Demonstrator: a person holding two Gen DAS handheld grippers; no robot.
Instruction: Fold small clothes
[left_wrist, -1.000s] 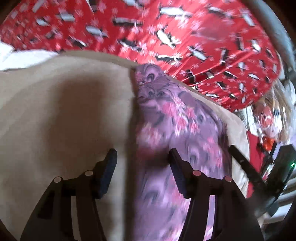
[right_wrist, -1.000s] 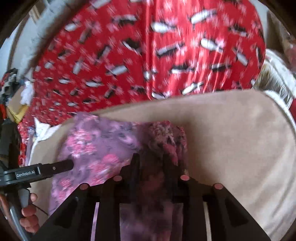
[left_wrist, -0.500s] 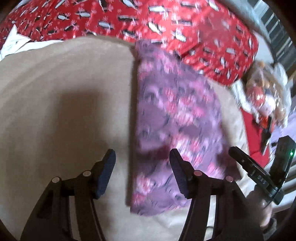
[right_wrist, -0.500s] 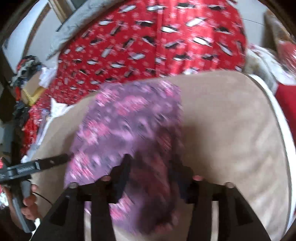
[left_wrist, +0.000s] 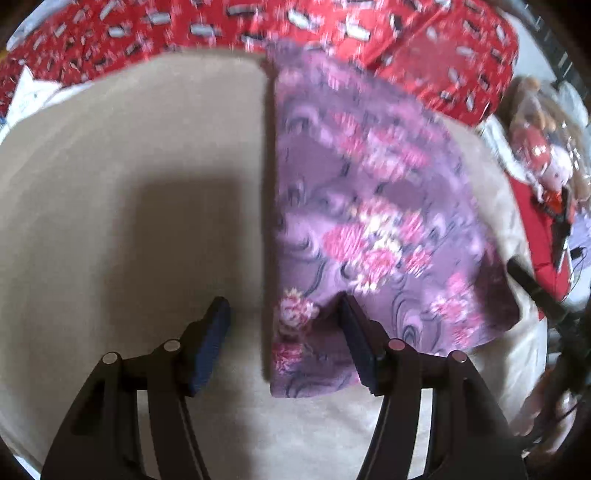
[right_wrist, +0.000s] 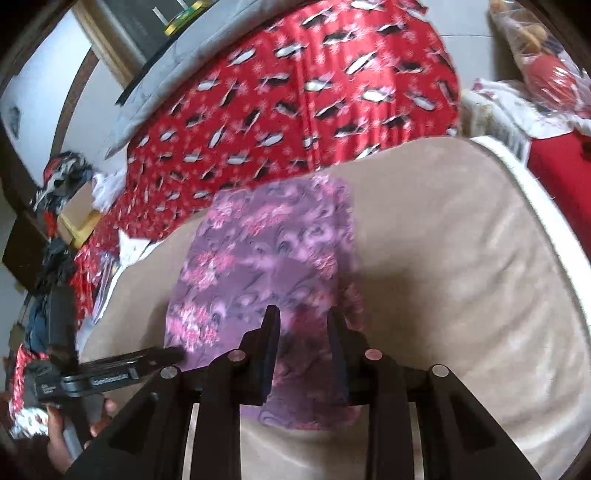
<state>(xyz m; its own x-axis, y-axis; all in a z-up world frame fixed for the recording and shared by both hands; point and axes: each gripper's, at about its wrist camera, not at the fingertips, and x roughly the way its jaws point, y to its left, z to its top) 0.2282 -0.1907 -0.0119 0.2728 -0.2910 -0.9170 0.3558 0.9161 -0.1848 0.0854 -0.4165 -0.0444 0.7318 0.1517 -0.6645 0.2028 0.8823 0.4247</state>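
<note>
A purple cloth with pink flowers (left_wrist: 369, 206) lies folded flat on a beige cushioned surface (left_wrist: 129, 206). It also shows in the right wrist view (right_wrist: 266, 258). My left gripper (left_wrist: 284, 325) is open and empty, hovering over the cloth's near left edge. My right gripper (right_wrist: 303, 332) is partly open above the cloth's near end, and its jaws hold nothing that I can see. The left gripper's finger (right_wrist: 122, 369) shows at the cloth's left side in the right wrist view.
A red blanket with black and white marks (right_wrist: 314, 92) lies behind the beige surface. A doll in plastic wrap (left_wrist: 543, 147) lies to the right. Clutter and a cardboard box (right_wrist: 77, 214) sit at the far left.
The cloth went from hanging bunched in my right gripper to lying flat. The right gripper opened and let it go. Both grippers pulled back and up.
</note>
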